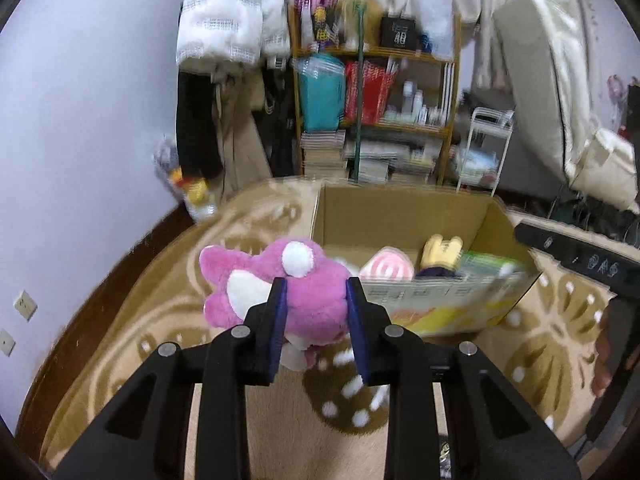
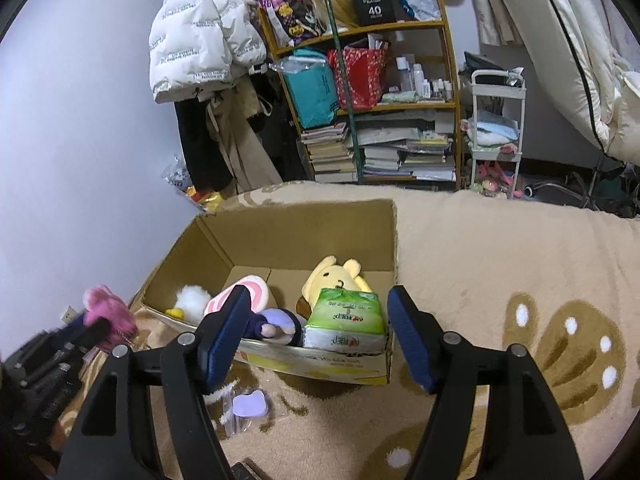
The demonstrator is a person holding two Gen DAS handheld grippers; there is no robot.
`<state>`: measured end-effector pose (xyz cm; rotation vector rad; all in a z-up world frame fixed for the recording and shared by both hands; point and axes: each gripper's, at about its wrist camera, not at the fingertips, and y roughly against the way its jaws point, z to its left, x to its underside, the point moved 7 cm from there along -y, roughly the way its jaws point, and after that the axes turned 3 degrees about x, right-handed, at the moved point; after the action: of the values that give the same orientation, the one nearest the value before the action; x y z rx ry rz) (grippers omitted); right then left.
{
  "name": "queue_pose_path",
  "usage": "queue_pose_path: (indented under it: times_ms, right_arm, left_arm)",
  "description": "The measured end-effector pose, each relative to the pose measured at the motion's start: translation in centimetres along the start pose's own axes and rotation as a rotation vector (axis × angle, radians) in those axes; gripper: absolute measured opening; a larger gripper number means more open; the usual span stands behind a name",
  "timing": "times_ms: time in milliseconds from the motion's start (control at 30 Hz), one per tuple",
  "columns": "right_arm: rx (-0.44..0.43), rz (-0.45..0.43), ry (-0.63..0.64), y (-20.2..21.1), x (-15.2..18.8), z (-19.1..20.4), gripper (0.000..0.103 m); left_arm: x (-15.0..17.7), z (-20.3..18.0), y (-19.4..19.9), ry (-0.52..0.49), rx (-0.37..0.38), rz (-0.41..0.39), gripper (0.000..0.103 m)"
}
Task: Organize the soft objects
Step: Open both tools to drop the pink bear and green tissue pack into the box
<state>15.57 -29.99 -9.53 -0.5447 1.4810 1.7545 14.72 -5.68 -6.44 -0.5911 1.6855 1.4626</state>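
My left gripper is shut on a pink and white plush toy, held up over the carpet just left of an open cardboard box. The right wrist view shows the same plush at the far left. My right gripper stands open above the near wall of the box, with nothing between its pads. Inside the box lie a green tissue pack, a yellow plush, a pink-and-white swirl plush, a white fluffy duck and a purple doll.
The box stands on a beige patterned carpet. A small purple item in clear wrapping lies on the carpet before the box. Behind are a cluttered wooden shelf, a white trolley, hanging coats and the wall at left.
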Motion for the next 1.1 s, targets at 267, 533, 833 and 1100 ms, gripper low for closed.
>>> queue_pose_path:
  times_ms: [267,533,833,1100]
  right_arm:
    - [0.004,-0.044,-0.006,1.7,-0.7,0.1,0.087]
    - [0.028,-0.024,-0.004,1.9,-0.9,-0.5,0.096]
    - [0.074,0.003,0.019,1.3,0.0,-1.3,0.096]
    - [0.061,0.018,0.022,1.1,0.3,-0.9,0.096]
  left_arm:
    - [-4.7,-2.0,1.1,-0.05,0.068,-0.099,0.028]
    - [-6.7,-3.0,-3.0,-0.037,0.123,-0.071,0.029]
    - [-5.7,-3.9,-6.7,-0.033,0.151,0.008,0.031]
    - [-4.9,-4.8,-7.1,-0.051,0.157,0.031,0.038]
